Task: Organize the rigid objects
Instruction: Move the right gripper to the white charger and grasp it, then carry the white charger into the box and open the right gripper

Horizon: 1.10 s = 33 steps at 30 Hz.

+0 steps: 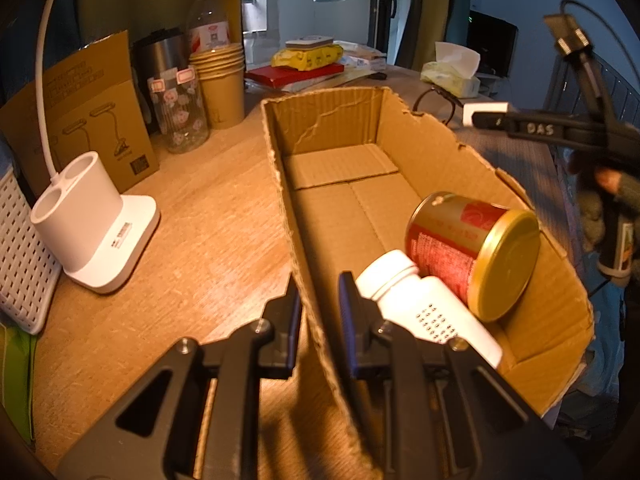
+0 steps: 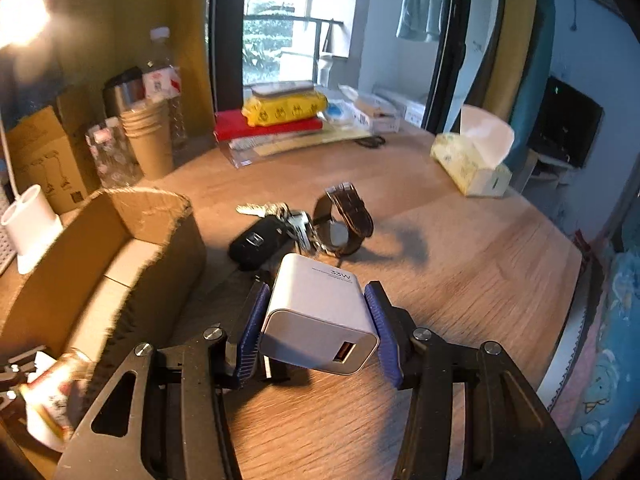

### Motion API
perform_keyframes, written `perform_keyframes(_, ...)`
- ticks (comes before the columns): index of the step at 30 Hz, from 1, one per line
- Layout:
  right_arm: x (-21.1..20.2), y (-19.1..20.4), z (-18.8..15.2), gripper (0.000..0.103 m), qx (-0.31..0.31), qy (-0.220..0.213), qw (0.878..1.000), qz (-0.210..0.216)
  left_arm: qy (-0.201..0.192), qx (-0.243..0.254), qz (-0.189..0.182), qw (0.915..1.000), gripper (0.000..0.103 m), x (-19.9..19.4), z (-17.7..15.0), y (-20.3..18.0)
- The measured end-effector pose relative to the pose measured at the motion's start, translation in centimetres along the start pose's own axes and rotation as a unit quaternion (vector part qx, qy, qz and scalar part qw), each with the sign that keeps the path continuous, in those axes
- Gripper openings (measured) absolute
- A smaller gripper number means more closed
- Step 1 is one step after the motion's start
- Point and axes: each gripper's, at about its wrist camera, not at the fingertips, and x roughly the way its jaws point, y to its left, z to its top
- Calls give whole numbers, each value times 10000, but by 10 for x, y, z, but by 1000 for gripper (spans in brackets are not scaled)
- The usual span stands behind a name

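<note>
Clamping white charger [image 2: 320, 316] between right gripper [image 2: 316, 320] pads, above wooden table [image 2: 460, 280], beside cardboard box [image 1: 440, 148]. Pinching box's side wall with left gripper [image 1: 320, 312]. Inside box: red can [image 1: 464, 244] touching white bottle [image 1: 424, 304].

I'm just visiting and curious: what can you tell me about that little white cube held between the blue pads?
It is a white charger, a small rounded block that looks like glossy plastic, marked 33W on top. An orange USB socket sits in the face nearest the camera. The right gripper holds it by two opposite sides between blue-padded fingers, above the wooden table. In front of it lie a watch and car keys.
</note>
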Motion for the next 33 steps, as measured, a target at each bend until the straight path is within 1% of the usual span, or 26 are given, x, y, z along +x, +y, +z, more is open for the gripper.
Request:
perform_keyframes(5,-20,11,5,52,-110,-188,9997,52,-3,7,2,10000,19,0,0,1)
perform_keyframes(19,-48,35,5,52,-334,-415,9983,237,-14,16,19,10000,19,0,0,1)
perform_keyframes(27,-69,70,10,52,-663,-669,9942,517,-15,16,19,10000,19,0,0,1)
perform_keyframes(33,-70,101,12,52,-1001,-705,9902,673,-15,16,19,10000,19,0,0,1)
